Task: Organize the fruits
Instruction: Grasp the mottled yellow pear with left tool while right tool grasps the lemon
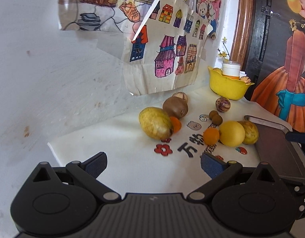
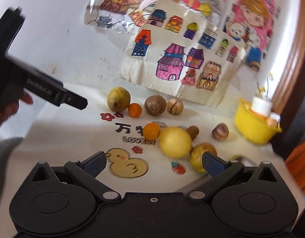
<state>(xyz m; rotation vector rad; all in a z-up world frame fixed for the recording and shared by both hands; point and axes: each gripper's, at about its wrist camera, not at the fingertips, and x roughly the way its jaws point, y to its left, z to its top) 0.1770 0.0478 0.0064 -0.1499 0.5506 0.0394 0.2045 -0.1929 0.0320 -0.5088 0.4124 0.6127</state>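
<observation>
Two black hand-held grippers with blue finger pads hang over a white tablecloth (image 2: 63,138) printed with cartoon stickers and dark characters. The left gripper (image 1: 153,163) has its jaws spread wide and holds nothing; the right gripper (image 2: 153,163) is likewise released and empty. In the right wrist view, the left gripper appears again as a dark body at 9 o'clock, and a person's hand (image 2: 6,107) holds it by the handle. Loose fruits lie on the cloth. Seen from the left wrist camera, a large yellow-green oval fruit (image 1: 154,126) lies near the centre, touching a small orange citrus fruit (image 1: 176,124) at its 3 o'clock side. A brown fuzzy kiwi (image 1: 175,107) sits just behind them, and a pale mottled round fruit (image 1: 181,97) is partly hidden behind the kiwi. At 3 o'clock from this group, a smooth round yellow fruit (image 1: 231,133) lies between a second small orange fruit (image 1: 211,135) and a yellow-green speckled fruit (image 1: 250,131), touching both. Two small brown round fruits (image 1: 215,117) lie just behind, and a purple-striped round fruit (image 1: 222,104) stands apart, near a yellow plastic bowl (image 1: 226,86) at 2 o'clock. This bowl holds a white jar (image 1: 230,69) and some pieces of fruit. Behind the fruits, colourful children's drawings of houses (image 1: 164,59) lean on the white wall.
</observation>
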